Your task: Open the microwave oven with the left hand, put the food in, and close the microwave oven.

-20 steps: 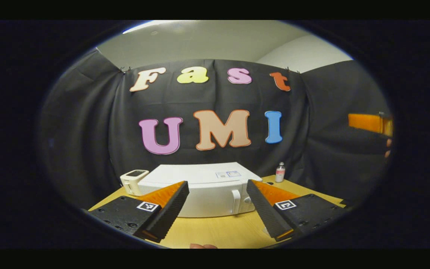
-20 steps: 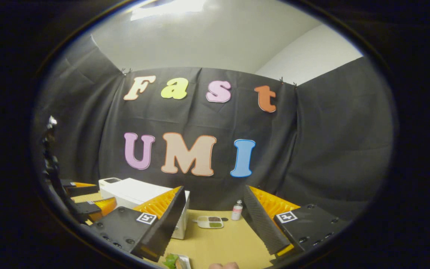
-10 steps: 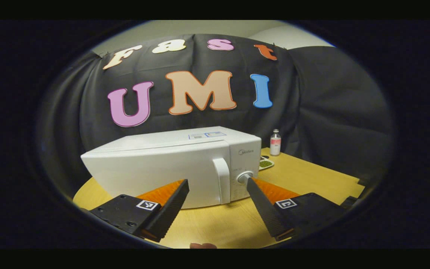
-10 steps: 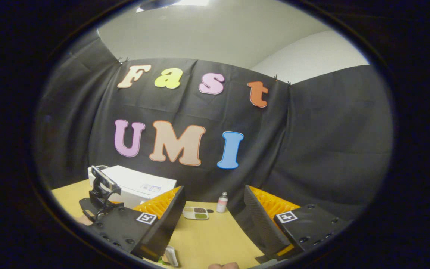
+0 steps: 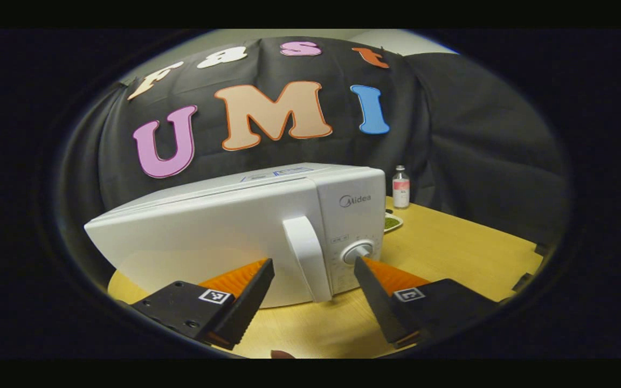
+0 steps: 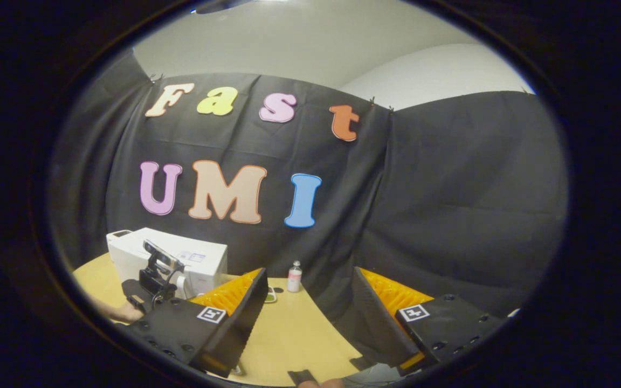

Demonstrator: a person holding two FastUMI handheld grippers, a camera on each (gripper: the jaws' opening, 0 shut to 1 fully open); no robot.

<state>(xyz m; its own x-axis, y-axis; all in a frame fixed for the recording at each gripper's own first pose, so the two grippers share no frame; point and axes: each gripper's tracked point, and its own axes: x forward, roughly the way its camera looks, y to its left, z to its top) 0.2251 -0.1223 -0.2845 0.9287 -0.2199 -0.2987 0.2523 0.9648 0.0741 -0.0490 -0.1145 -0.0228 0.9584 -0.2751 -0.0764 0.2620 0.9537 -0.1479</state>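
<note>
Standing shut on the wooden worktop (image 5: 450, 253), the white boxy microwave oven (image 5: 224, 226) carries "Midea" beside its handle (image 5: 302, 258); the left hand-held gripper (image 5: 313, 267) gapes wide before that handle, empty; the right hand-held gripper (image 6: 310, 291) hangs equally wide, empty; a small bottle (image 5: 400, 187) stands behind.

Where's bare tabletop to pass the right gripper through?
Bare table runs right of the microwave, from the bottle forward to the table's edge. In front of the door handle it is crowded: the open left gripper is there, with a small dish behind.
</note>
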